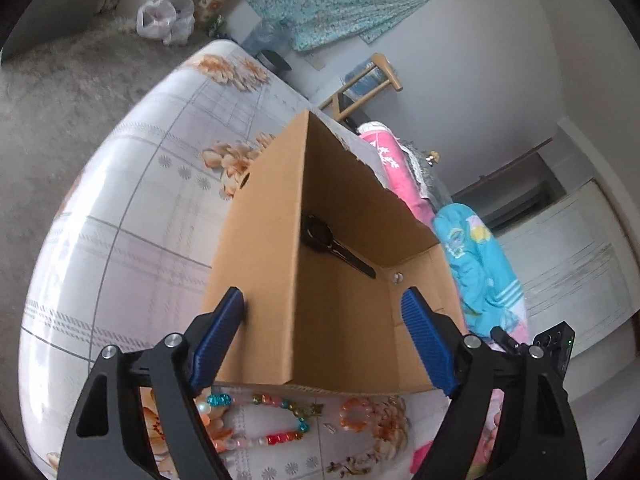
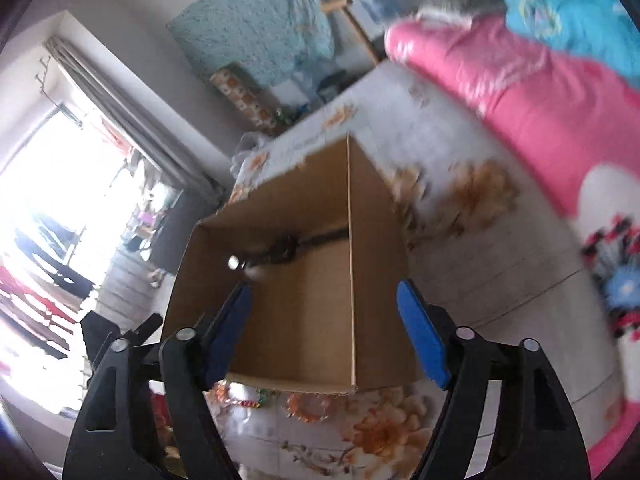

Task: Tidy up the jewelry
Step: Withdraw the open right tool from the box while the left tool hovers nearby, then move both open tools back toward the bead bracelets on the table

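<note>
box [image 1: 320,280]: was parked dead ahead of both grippers
beads [image 1: 256,420]: were strung sideways just under the left gripper [image 1: 324,344], nearer it
right gripper [image 2: 324,336]: was spread wide, empty, like the left

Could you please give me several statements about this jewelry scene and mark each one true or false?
1. The cardboard box stands open on the floral table. True.
2. The colorful beaded bracelet lies inside the box. False: it lies on the table in front of the box.
3. A dark item and a small silver piece already lie in the box. True.
4. The left gripper is shut on the orange bracelet. False: its jaws are open and empty, and that bracelet lies on the table.
5. The right gripper is open, holding nothing. True.
</note>
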`<state>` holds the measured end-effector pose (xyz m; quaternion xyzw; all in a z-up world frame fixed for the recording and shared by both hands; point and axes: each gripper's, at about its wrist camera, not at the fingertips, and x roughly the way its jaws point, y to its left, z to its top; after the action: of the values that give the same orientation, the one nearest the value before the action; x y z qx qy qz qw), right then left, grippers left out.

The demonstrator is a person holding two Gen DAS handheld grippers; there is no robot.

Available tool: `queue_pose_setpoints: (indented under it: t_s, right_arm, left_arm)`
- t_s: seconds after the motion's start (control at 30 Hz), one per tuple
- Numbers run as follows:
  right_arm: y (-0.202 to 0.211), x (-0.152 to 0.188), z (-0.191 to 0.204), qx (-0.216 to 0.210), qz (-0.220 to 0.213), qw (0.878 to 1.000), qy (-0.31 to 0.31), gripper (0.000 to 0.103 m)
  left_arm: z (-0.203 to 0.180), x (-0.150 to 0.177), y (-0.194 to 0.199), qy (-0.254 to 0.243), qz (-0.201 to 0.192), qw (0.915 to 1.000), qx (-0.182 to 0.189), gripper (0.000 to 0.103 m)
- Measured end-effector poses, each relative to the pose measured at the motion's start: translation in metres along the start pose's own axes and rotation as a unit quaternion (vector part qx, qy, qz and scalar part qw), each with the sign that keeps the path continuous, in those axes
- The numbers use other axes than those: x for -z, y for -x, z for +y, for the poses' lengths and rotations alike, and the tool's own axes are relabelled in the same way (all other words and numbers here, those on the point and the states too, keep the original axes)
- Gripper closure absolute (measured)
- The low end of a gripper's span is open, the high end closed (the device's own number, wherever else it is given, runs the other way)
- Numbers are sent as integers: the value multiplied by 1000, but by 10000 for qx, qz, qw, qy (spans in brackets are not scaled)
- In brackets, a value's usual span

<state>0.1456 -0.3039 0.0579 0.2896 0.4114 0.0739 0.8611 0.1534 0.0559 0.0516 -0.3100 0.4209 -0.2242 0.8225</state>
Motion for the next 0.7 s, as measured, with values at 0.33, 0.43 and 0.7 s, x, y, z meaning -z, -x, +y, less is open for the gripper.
queue_pose_setpoints:
  t_s: [0.33, 0.43, 0.7]
  right_arm:
    - [17, 15, 14, 245, 138, 9996, 97, 45]
    - [13, 9, 11, 241, 152, 9993, 251, 45]
    - [58, 35, 3, 514, -803, 9951, 259, 45]
  left_arm:
    - [-22, 8, 1, -196, 45, 9986, -485, 24]
    - [-26, 13, -1, -336, -18, 9979, -555, 22]
    - [-30, 21, 21, -710, -302, 9946, -693, 21]
